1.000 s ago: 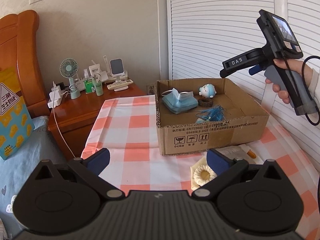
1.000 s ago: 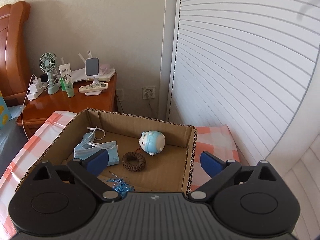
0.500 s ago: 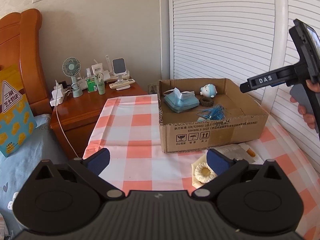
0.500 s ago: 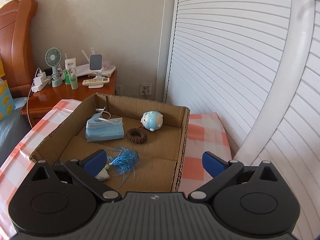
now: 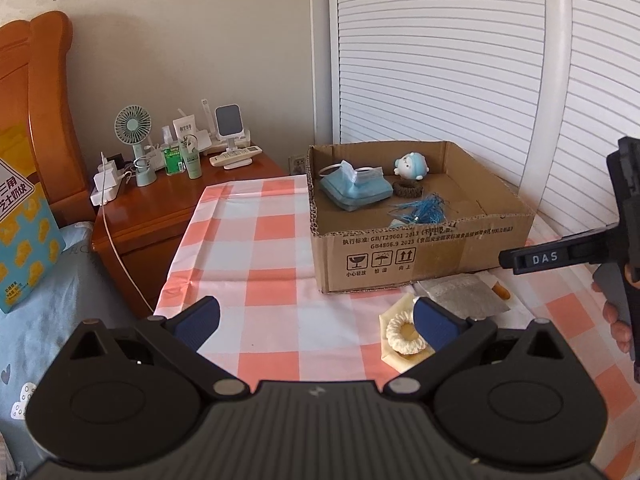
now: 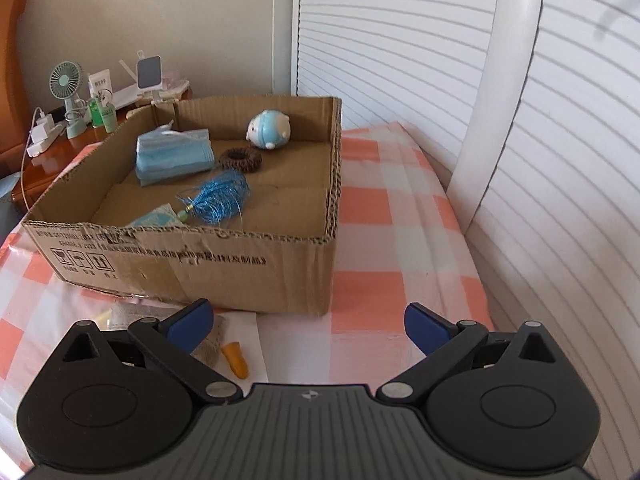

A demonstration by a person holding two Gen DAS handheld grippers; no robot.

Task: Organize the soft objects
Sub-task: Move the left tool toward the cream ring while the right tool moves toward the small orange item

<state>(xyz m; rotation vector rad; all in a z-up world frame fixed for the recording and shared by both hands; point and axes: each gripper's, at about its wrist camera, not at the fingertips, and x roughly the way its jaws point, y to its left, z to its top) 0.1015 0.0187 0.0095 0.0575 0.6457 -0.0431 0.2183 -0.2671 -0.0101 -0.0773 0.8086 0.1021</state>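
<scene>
- Since a second ago the right gripper (image 6: 306,322) has pulled back from above the cardboard box (image 5: 420,256) and dropped low in front of it; the left gripper (image 5: 316,318) has shifted only slightly.
- The white frilly scrunchie (image 5: 404,334), lying on a cream pad (image 5: 394,318), looks the likely next soft thing: light, squashy, springy. I judge a pinch across one side of its ring holds best, since the fabric compresses and may slip from a shallow bite.
- It sits on the checked cloth (image 5: 272,240) just beside the left gripper's right-hand finger, slightly ahead of it, partly hidden by that finger.
- An orange finger-cot-like piece (image 6: 236,358) lies just ahead of the right gripper's left-hand finger, beside a grey packet (image 6: 208,340); it looks thin, floppy and easy to crush.
- Both grippers stand wide apart and hold nothing.
- Further ahead, inside the box: blue masks (image 6: 174,156), a brown hair tie (image 6: 240,159), a blue tassel (image 6: 218,198) and a small blue plush (image 6: 269,129).
- Beyond, to the left, a wooden nightstand (image 5: 160,208) carries a small fan (image 5: 134,128).
</scene>
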